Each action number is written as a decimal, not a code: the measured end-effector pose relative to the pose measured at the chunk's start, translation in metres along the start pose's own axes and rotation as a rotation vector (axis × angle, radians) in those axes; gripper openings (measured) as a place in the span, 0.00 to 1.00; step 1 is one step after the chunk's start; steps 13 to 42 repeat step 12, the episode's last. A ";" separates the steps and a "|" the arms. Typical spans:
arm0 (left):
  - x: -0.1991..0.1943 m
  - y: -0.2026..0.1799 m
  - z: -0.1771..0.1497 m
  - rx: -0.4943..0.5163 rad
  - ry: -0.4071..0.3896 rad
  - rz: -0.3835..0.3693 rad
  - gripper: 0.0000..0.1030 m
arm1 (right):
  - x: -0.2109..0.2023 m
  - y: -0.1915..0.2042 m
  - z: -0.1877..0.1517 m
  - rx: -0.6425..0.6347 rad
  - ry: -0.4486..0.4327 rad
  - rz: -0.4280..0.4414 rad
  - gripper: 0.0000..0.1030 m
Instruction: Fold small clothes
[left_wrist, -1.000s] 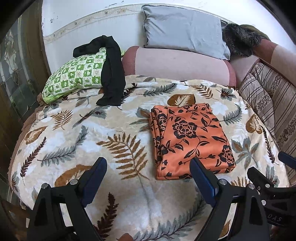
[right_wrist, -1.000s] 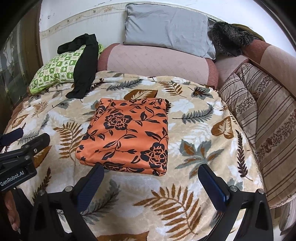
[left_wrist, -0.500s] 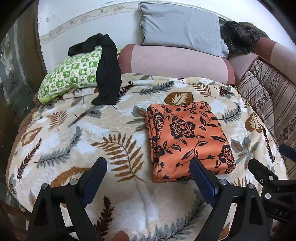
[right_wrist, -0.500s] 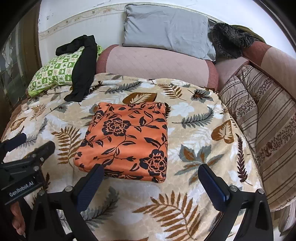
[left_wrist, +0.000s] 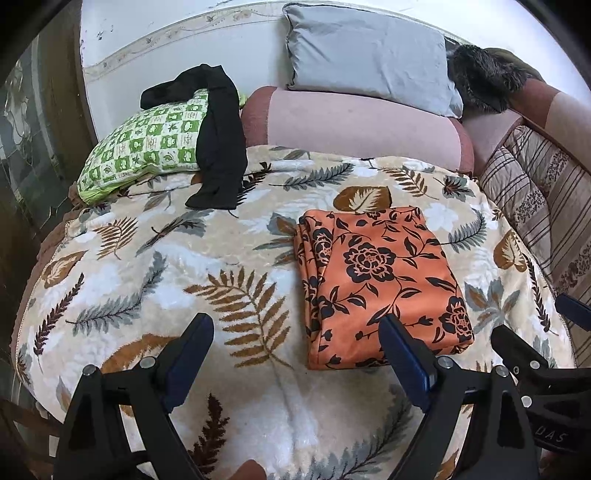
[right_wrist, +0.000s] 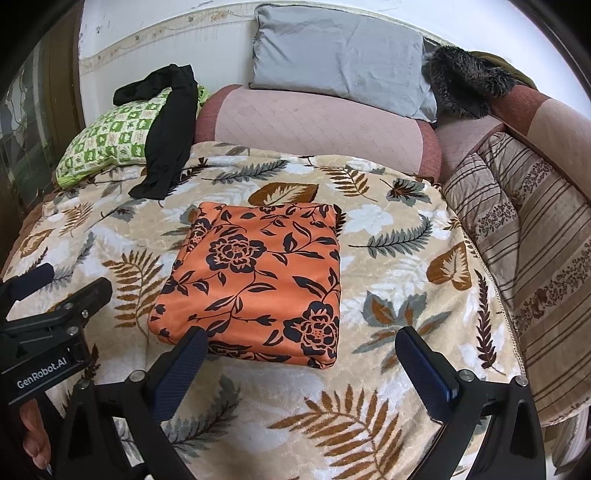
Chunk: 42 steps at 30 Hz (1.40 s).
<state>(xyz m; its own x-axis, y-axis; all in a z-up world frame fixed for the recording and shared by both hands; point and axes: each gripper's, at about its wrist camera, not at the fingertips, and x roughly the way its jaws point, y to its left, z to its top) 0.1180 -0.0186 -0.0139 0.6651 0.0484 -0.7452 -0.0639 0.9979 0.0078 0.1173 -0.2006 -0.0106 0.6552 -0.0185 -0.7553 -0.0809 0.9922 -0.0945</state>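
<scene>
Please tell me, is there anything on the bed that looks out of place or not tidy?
Yes. A black garment hangs unfolded over the green checked pillow and trails onto the leaf-patterned blanket. The orange floral cloth is already a neat folded rectangle. Nothing looks spilled or damaged.

We note even, soft daylight in both views; shadows are faint, glare is nil. Fisheye distortion bows the white wall (left_wrist: 177, 70) and the bed (right_wrist: 424, 229) edges, with black vignette at the corners. Focus is sharp throughout; the left margins are dim.
</scene>
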 end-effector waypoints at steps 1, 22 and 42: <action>0.001 0.000 0.001 0.000 0.002 -0.001 0.88 | 0.000 0.000 -0.001 0.001 -0.002 -0.001 0.99; 0.006 -0.007 0.013 0.022 -0.024 -0.003 0.94 | 0.010 0.001 0.009 -0.010 0.002 0.007 0.99; 0.006 -0.007 0.013 0.022 -0.024 -0.003 0.94 | 0.010 0.001 0.009 -0.010 0.002 0.007 0.99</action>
